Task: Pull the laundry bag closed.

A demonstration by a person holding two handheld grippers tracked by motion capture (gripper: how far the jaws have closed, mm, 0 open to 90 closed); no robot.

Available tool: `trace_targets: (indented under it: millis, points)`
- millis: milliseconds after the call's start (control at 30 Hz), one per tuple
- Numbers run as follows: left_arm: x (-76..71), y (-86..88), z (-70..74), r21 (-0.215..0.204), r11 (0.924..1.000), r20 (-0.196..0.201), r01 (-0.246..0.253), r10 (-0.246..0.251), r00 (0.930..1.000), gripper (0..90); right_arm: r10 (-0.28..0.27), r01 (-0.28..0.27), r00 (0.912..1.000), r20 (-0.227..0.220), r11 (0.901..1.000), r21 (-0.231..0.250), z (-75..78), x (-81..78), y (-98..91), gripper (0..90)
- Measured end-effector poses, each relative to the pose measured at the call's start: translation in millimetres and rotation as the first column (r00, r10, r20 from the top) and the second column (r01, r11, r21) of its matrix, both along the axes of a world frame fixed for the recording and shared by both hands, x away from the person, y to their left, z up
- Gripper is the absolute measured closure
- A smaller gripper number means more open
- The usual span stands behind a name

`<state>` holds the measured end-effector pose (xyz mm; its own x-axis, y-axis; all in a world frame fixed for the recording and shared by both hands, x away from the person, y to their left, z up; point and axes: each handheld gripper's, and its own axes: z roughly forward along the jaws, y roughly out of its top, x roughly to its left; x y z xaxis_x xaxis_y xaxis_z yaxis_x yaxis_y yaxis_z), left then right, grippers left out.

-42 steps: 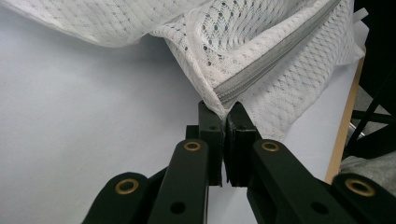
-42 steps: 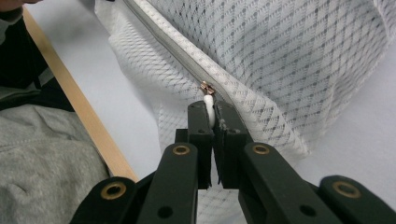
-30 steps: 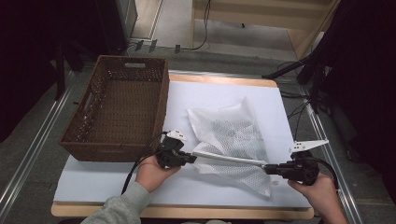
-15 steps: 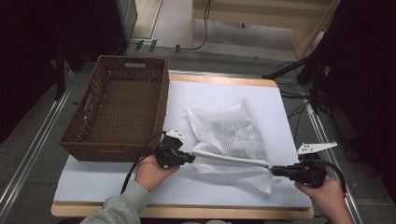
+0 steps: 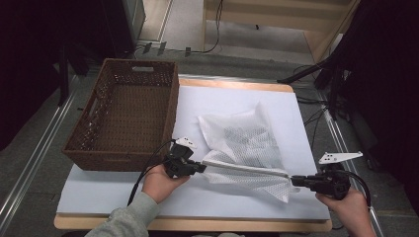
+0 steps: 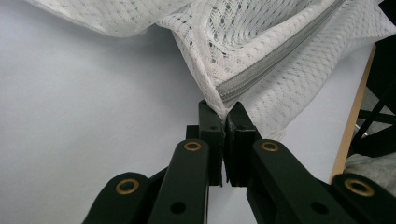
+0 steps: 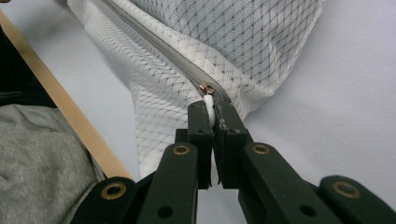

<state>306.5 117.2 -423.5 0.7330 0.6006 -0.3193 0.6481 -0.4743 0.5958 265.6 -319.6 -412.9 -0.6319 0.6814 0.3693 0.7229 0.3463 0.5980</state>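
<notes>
- While the white mesh laundry bag lies in the middle of the white tabletop, a brown wicker basket stands just beside it on the person's left, its near corner close to the left tongs.
- Nothing lies on the bare tabletop between the bag and the basket, and the basket's wall stands apart from the mesh.
- A grey sleeve comes in from the near edge behind the left hand; cables trail on the floor beyond the far edge.
- The bag's zipper runs along its near edge, and that is the stretched long axis: a taut line across the tabletop from left to right, dipping slightly toward the right tongs.
- The rest of the bag bunches away from the person, with a darker patterned thing dimly showing through the mesh.
- The left tongs are pressed together, pinching the mesh corner at the zipper's end.
- The right tongs are pressed together on the white zipper pull, with the small metal slider just past their tips.
</notes>
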Motion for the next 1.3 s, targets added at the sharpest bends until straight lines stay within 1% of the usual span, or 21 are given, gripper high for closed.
trace_targets:
  millis: [133, 167, 267, 400, 467, 600, 667, 833, 967, 1067, 1133, 1233, 1300]
  points:
    - [-0.2, 0.1, -0.3, 0.006, 1.0000, 0.001, -0.007, 0.007, 1.0000, 88.0, -0.001, 0.001, 1.0000, 0.001, 1.0000, -0.004, -0.1, -0.1, 0.1, 87.9]
    - [0.5, 0.9, -0.5, 0.006, 0.9999, -0.007, -0.010, 0.010, 0.9999, 88.1, -0.007, 0.007, 1.0000, 0.002, 0.9999, -0.009, -0.1, -0.2, -0.2, 87.9]
    - [0.8, 1.1, -1.4, 0.012, 0.9998, -0.007, -0.016, 0.016, 0.9999, 88.1, -0.015, 0.015, 0.9999, -0.003, 0.9999, -0.007, -0.5, 0.1, -2.6, 87.9]
    - [0.9, 1.4, -2.3, 0.010, 0.9997, -0.008, -0.021, 0.021, 0.9998, 88.0, -0.022, 0.022, 0.9997, -0.010, 0.9996, -0.016, -1.7, 0.1, -3.1, 87.9]
    - [0.3, 1.3, -2.0, 0.008, 0.9999, -0.005, -0.013, 0.013, 0.9999, 88.0, -0.020, 0.020, 0.9997, -0.010, 0.9995, -0.022, -1.6, 0.1, -2.6, 87.8]
    - [-0.7, 0.7, -2.0, 0.013, 0.9999, 0.000, -0.004, 0.004, 1.0000, 87.8, -0.027, 0.027, 0.9996, -0.009, 0.9995, -0.019, -1.8, 0.2, -3.3, 87.8]
    - [-0.4, 1.0, -2.5, 0.013, 0.9999, -0.004, -0.002, 0.002, 1.0000, 87.7, -0.027, 0.027, 0.9996, -0.008, 0.9994, -0.021, -1.8, 0.1, -3.1, 87.8]
    - [-0.2, 0.7, -4.3, -0.008, 1.0000, -0.011, -0.005, 0.005, 0.9999, 87.3, -0.030, 0.030, 0.9995, -0.013, 0.9991, -0.030, -1.8, 2.2, -1.2, 87.8]
    - [-0.3, 0.7, -4.3, -0.010, 1.0000, -0.007, -0.002, 0.002, 1.0000, 87.1, -0.029, 0.029, 0.9995, -0.011, 0.9988, -0.039, -2.2, 2.6, 0.1, 87.8]
    - [-1.4, -0.6, -6.5, -0.009, 1.0000, -0.018, 0.000, 0.000, 0.9998, 87.0, -0.026, 0.025, 0.9995, -0.016, 0.9988, -0.041, -3.9, 2.8, 1.2, 87.7]
    - [-2.8, -2.3, -8.5, -0.005, 0.9999, -0.023, 0.010, -0.010, 0.9997, 86.7, -0.025, 0.024, 0.9994, -0.024, 0.9985, -0.048, -4.8, 2.5, 3.1, 87.7]
    - [-5.5, -5.7, -10.2, 0.000, 0.9998, -0.030, 0.020, -0.020, 0.9993, 86.0, -0.012, 0.011, 0.9997, -0.021, 0.9986, -0.052, -5.5, 3.3, 5.2, 87.6]
    - [-7.2, -6.8, -10.3, -0.010, 0.9997, -0.032, 0.023, -0.023, 0.9992, 85.9, -0.012, 0.011, 0.9997, -0.021, 0.9988, -0.049, -5.3, 3.9, 6.3, 87.5]
